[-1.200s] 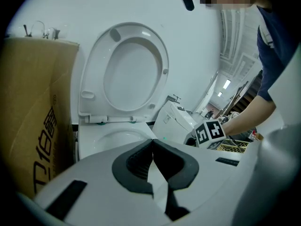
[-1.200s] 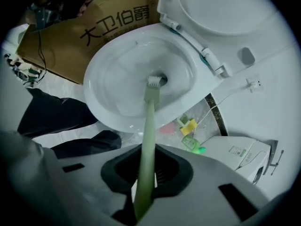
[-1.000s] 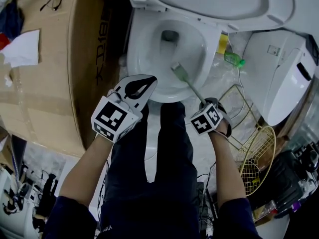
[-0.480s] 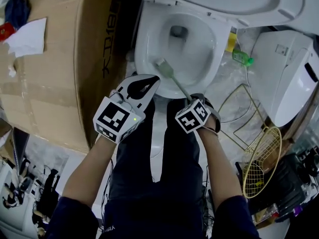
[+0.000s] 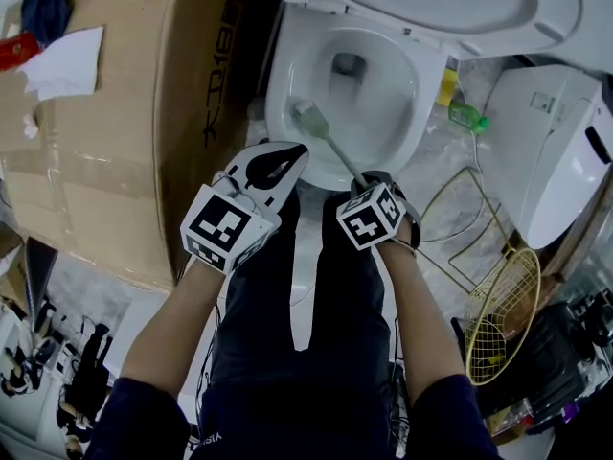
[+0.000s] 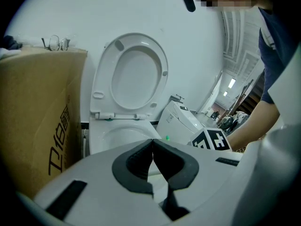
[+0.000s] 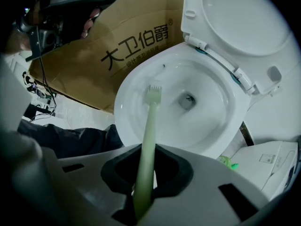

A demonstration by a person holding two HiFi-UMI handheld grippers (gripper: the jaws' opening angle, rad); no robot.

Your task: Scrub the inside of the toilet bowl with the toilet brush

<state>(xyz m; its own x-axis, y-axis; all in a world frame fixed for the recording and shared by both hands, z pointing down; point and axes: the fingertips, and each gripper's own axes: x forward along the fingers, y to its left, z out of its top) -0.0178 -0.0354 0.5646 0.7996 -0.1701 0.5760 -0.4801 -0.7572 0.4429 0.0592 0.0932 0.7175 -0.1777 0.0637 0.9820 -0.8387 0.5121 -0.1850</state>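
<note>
The white toilet bowl [image 5: 407,118] stands open at the top of the head view, its seat and lid [image 5: 450,8] raised. A pale green toilet brush [image 5: 321,132] reaches from my right gripper [image 5: 367,182] into the bowl, its head [image 7: 154,93] against the left inner wall near the rim. My right gripper [image 7: 143,182] is shut on the brush handle, just in front of the bowl's front edge. My left gripper [image 5: 270,166] hovers shut and holds nothing, left of the bowl's front rim [image 6: 117,128]. Water sits around the drain [image 7: 187,100].
A large cardboard box [image 5: 115,113] stands tight against the toilet's left side. A second white toilet [image 5: 556,151] sits to the right, with a green bottle [image 5: 466,115] and a gold wire basket [image 5: 498,305] on the floor. The person's dark trousers [image 5: 306,353] fill the space below.
The brush head has swept from the bowl's right front across to the left inner wall. My right gripper moved left with it. The left gripper has barely moved.
</note>
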